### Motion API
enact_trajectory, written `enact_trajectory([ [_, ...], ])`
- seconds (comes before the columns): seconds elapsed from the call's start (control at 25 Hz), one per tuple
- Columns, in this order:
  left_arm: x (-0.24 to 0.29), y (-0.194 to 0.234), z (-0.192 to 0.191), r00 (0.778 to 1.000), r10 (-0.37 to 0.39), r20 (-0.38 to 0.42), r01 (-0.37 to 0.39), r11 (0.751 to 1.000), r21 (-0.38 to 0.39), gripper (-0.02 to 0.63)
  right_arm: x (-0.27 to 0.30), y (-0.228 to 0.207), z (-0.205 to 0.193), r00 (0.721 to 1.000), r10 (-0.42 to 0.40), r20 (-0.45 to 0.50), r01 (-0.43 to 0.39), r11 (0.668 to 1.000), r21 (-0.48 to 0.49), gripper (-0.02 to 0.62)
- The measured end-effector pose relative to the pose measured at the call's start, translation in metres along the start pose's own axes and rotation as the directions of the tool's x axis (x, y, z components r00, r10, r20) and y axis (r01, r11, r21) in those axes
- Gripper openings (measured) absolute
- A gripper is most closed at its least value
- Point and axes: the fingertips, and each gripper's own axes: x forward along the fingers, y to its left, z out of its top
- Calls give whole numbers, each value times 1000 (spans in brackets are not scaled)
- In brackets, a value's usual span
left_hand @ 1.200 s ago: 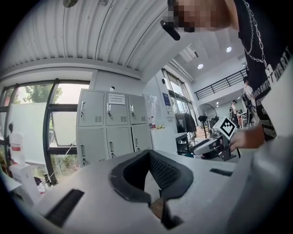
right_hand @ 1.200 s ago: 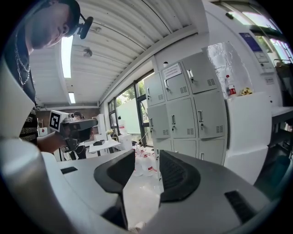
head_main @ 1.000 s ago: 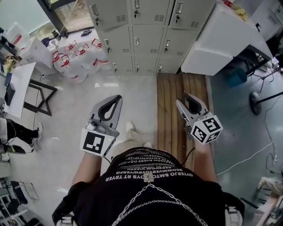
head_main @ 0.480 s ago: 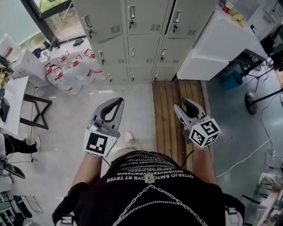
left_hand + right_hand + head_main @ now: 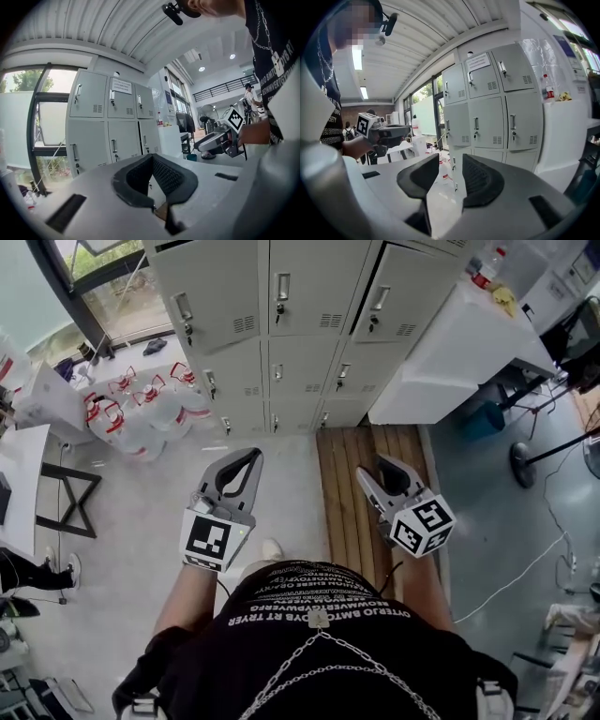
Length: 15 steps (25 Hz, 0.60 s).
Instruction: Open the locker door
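We are logging locker bank at 12 o'clock in head view, doors all sitting shut, well ahead of both tools; frame edge is cutting off top row. Left gripper, 9 o'clock: jaws meeting at tips, nothing between. Right gripper, 3 o'clock: jaws standing apart, just been closing slightly, nothing between. Torso is hiding forearms. Paper notice print is staying unreadable.

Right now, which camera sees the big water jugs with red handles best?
The head view: the water jugs lie in plain sight on the floor, left of the lockers. The right gripper view shows only a few, low in its middle. In the left gripper view I cannot make them out.
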Motion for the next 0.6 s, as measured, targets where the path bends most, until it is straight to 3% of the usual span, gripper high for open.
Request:
enact_trajectory([
  [0.16,1,31,0,1000,2,-4,-2,1000,30,3,29,1,14,999,-41,-4,41,996,-82,147],
  [0.44,-2,80,-20,999,26,-34,-26,1000,-5,3,76,17,31,998,-61,-5,59,976,-209,146],
  [0.6,2,84,-23,999,6,-36,-6,1000,-6,3,83,19,28,998,-61,-16,57,979,-193,146],
])
